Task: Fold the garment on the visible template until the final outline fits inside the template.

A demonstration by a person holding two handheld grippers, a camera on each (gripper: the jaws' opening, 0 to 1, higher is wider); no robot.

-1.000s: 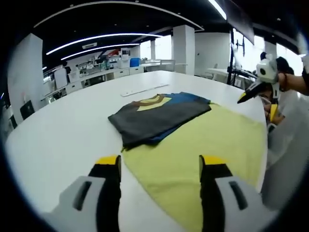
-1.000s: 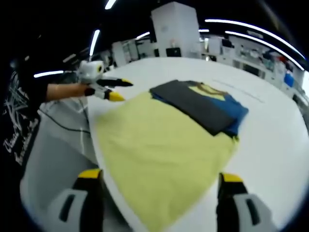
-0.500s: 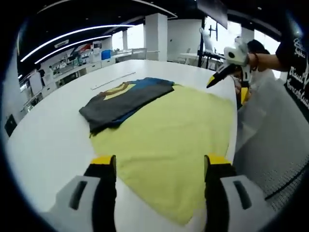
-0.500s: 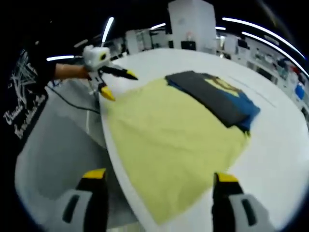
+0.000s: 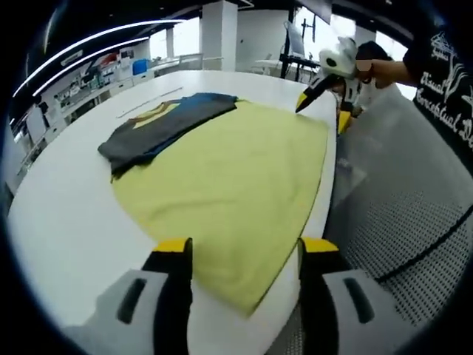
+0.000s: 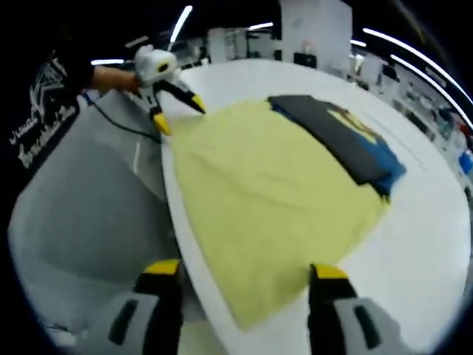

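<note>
A folded dark grey garment with blue and yellow parts lies on the far corner of a yellow template sheet spread over the white table. My left gripper is open, its jaws standing on either side of the sheet's near corner. My right gripper hovers open at the sheet's far right corner. In the right gripper view the garment rests at the sheet's upper right. There my right gripper is open over a near corner, and the left gripper hangs open at the far left corner.
The sheet reaches the table's rounded edge, with grey floor beyond it. A person's hand and dark printed shirt are at the right. A thin pale strip lies on the table behind the garment. Benches and pillars stand far back.
Both cameras have swung along the table edge, and each gripper now sits closer to its corner of the yellow sheet. The garment and sheet have not moved. Both grippers stay open.
</note>
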